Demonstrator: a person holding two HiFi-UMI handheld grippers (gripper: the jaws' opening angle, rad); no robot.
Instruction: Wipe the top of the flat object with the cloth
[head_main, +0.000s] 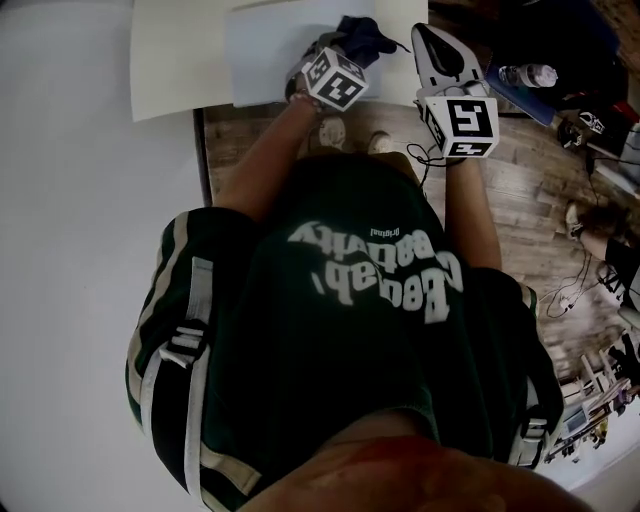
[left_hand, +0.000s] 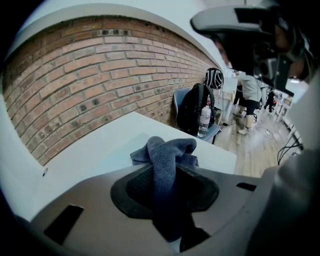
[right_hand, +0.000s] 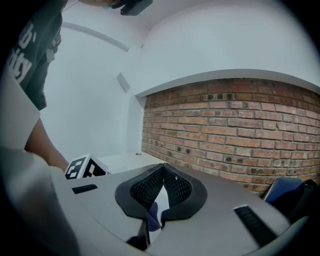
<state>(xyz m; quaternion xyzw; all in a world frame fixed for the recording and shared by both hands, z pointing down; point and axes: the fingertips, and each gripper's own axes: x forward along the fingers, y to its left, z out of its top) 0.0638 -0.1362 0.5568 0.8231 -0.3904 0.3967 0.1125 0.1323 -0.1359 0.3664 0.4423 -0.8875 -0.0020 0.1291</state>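
A pale flat sheet (head_main: 272, 52) lies on the white table (head_main: 170, 60) ahead of me. A dark blue cloth (head_main: 364, 37) sits bunched at the sheet's right end. My left gripper (head_main: 345, 48) is shut on it, and in the left gripper view the cloth (left_hand: 166, 159) runs up between the jaws and folds over above the table (left_hand: 95, 150). My right gripper (head_main: 430, 38) is held beside it to the right, over the table's right edge. Its ribbed pads (right_hand: 150, 187) meet at the tips with nothing between them.
A brick wall (left_hand: 95, 75) runs behind the table. Past the table's right end, a chair carries a black backpack (left_hand: 195, 107) and a water bottle (left_hand: 204, 118). The wooden floor (head_main: 530, 170) has cables on it. A person (left_hand: 248, 92) stands further back.
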